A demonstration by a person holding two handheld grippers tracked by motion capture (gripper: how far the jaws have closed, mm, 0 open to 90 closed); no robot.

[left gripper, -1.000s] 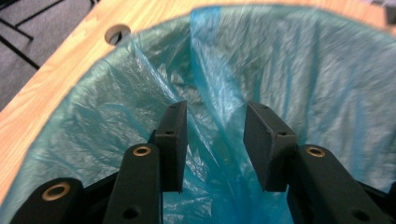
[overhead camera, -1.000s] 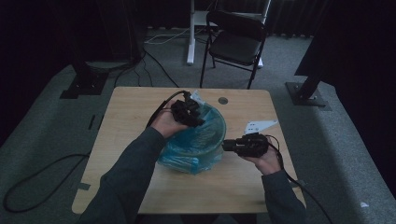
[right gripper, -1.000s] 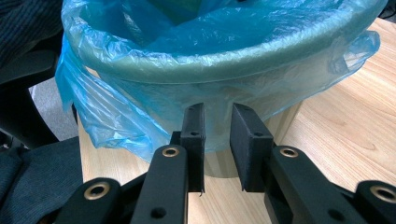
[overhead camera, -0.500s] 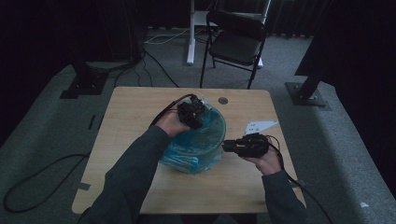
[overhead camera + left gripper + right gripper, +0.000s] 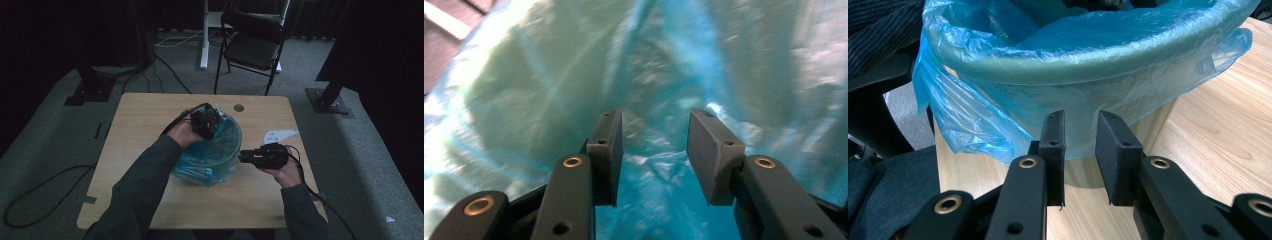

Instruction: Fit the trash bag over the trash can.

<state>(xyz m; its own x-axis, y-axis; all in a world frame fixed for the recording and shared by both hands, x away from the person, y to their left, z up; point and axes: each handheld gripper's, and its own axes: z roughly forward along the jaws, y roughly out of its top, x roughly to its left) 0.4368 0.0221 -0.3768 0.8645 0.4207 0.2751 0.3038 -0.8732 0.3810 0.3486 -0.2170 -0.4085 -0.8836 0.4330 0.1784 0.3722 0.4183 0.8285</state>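
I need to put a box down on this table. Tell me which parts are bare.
The table is bare along its left side, beside the bag-lined bin, and across the far edge around the small round hole. The near edge is partly crossed by both forearms. The middle is crowded: the left gripper reaches into the bin and the right gripper sits against its side.

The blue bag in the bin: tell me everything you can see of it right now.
The blue bag is thin, see-through, wrinkled plastic lining a round bin that stands upright near the middle of the wooden table. Its edge is folded over the rim and hangs loose down the outside, bunched low on the person's side. The left gripper is down inside it, jaws apart above crumpled film. The right gripper points at the hanging skirt, jaws parted with nothing clearly between them.
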